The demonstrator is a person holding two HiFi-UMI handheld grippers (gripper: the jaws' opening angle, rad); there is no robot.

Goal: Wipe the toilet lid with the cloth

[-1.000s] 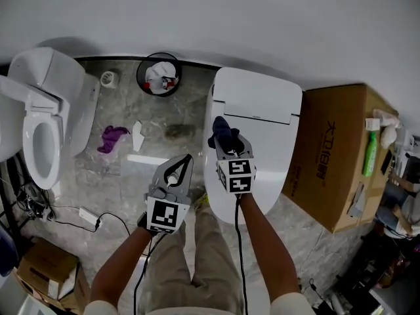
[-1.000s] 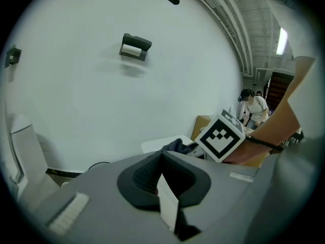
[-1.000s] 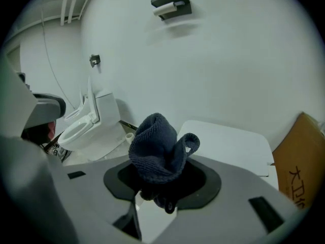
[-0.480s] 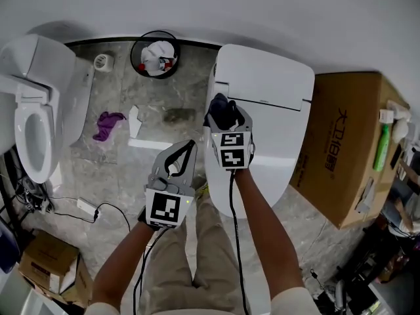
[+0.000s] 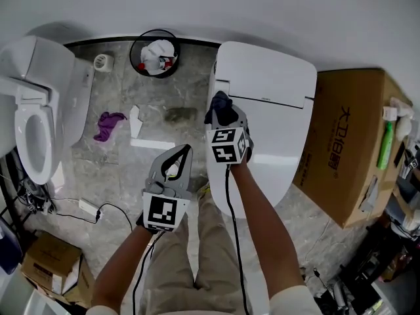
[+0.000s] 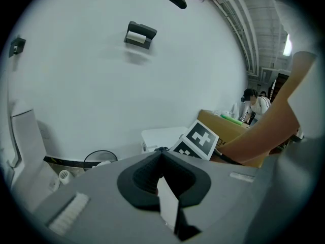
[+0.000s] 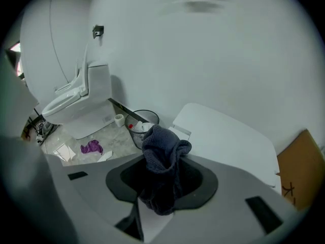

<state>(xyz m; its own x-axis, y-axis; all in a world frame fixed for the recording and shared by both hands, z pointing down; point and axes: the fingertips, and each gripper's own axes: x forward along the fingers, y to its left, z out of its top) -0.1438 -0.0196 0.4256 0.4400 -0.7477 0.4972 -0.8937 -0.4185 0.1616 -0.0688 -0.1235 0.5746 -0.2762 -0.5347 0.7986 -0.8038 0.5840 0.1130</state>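
Cloth location: bunched dark fabric clamped between the jaws of the right tongs, with a fold standing above the tips and the rest hanging down into the throat. In the head view the right tongs sit over the left rear part of the closed white lid, close to the hinge line. The left tongs are closed on nothing, the tips meeting at a point, and are held over the floor just left of the bowl, apart from the lid. Step in hand, as judged: placing the cloth at the start of a stroke; wiping does not appear well advanced. The next move calls for pressing the free fold flat against the lid and drawing it across the surface with steady downward force, keeping the hard tips clear of the plastic. Limits of view: no view confirms whether the cloth touches the lid or hangs just above it. The front of the lid is covered by the forearm in the head view. Dirt or moisture on the lid cannot be made out. The bin contents are too small to identify.
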